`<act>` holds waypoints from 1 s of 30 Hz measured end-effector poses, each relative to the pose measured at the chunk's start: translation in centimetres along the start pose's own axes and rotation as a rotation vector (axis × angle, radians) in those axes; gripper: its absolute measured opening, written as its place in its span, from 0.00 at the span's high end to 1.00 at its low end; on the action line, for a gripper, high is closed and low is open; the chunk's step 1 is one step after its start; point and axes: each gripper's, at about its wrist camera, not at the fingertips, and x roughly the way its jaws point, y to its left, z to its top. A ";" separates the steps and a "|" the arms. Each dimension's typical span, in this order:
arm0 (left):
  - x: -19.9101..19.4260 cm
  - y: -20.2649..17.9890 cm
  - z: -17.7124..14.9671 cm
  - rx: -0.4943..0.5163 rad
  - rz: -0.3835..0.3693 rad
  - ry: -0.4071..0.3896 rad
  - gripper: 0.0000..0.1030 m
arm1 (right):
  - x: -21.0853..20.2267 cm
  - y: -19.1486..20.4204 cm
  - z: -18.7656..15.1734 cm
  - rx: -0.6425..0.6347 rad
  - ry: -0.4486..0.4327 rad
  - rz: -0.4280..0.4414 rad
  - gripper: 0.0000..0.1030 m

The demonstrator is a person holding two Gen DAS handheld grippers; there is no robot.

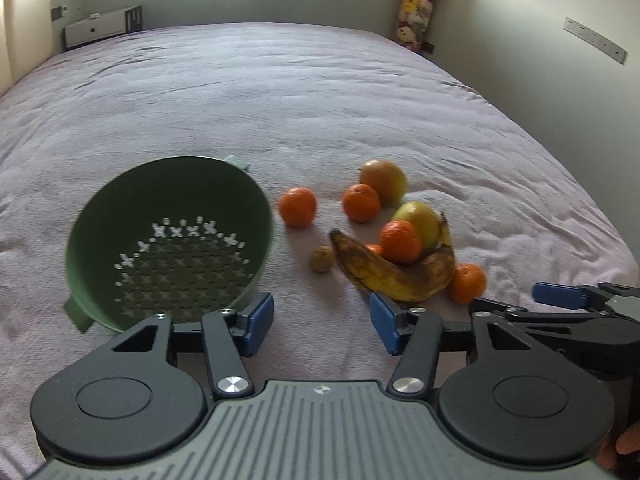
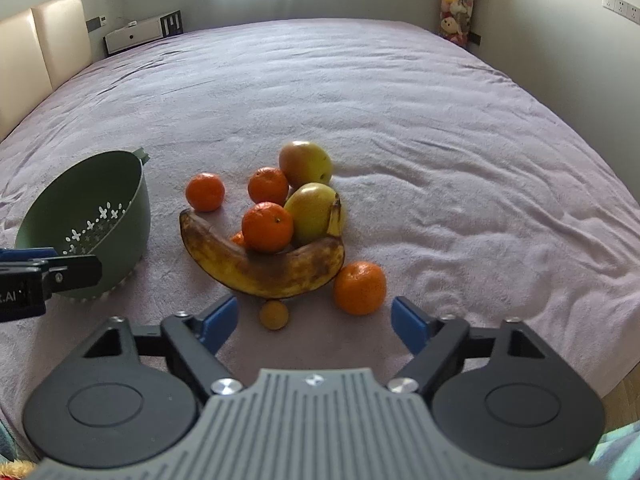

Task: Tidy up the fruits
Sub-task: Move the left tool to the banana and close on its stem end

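A green colander (image 1: 172,240) lies tilted on the bed, mouth toward me; it also shows in the right wrist view (image 2: 92,220). To its right is a pile of fruit: a spotted banana (image 1: 396,272) (image 2: 260,268), several mandarins (image 1: 298,207) (image 2: 360,288), two yellow-red apples (image 1: 383,182) (image 2: 306,164) and a small brown fruit (image 1: 322,258) (image 2: 274,315). My left gripper (image 1: 322,322) is open and empty, in front of the colander and the banana. My right gripper (image 2: 314,324) is open and empty, just short of the small brown fruit and one mandarin.
Everything rests on a wide lilac bedspread (image 2: 400,100). A cream headboard (image 2: 40,48) and a white bedside unit (image 2: 140,34) stand at the far left. A column of plush toys (image 2: 458,4) stands in the far right corner. The bed's right edge (image 2: 624,340) drops to the floor.
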 end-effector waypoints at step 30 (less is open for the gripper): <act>10.0 -0.6 -0.1 -0.213 -0.154 0.056 0.29 | 7.9 -2.2 0.9 0.057 0.126 -0.071 0.40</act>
